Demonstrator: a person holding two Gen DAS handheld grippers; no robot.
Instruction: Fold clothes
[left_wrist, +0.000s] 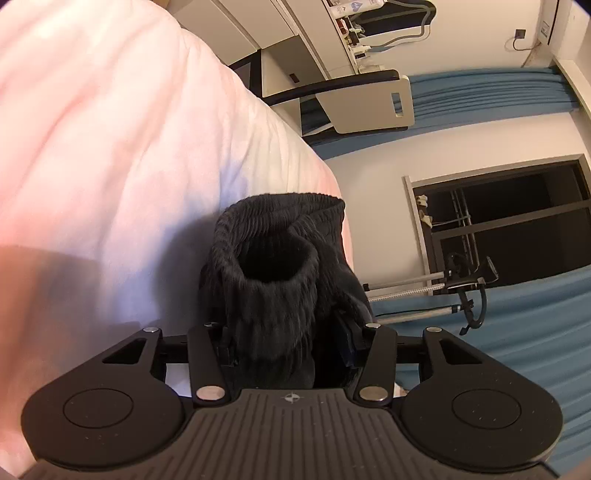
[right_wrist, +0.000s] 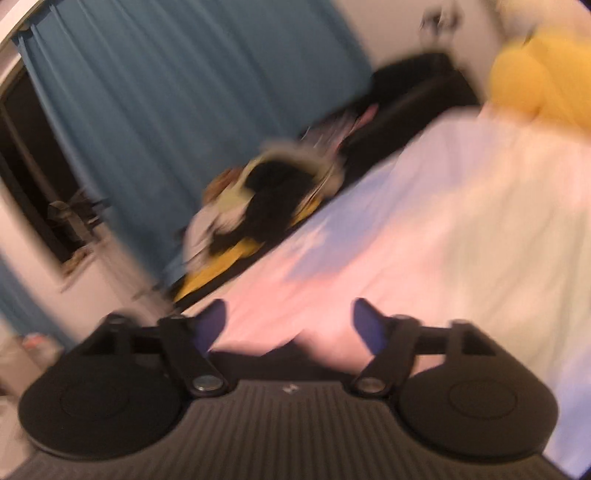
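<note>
A rolled black ribbed sock (left_wrist: 273, 266) stands between the fingers of my left gripper (left_wrist: 286, 332), its open cuff facing the camera, beside the edge of the white bed (left_wrist: 129, 147). The left pad touches the sock. The right pad (left_wrist: 347, 341) shows its blue face with a dark gap beside it, so the jaws sit loosely around the sock. In the blurred right wrist view, my right gripper (right_wrist: 288, 314) is open and empty above the white bedsheet (right_wrist: 424, 221).
A heap of black, white and yellow clothes (right_wrist: 266, 199) lies just past the bed's edge. A yellow soft object (right_wrist: 535, 74) rests on the bed at the far right. Blue curtains (right_wrist: 166, 92), a dark window (left_wrist: 517, 221) and a chair (left_wrist: 369, 99) stand beyond.
</note>
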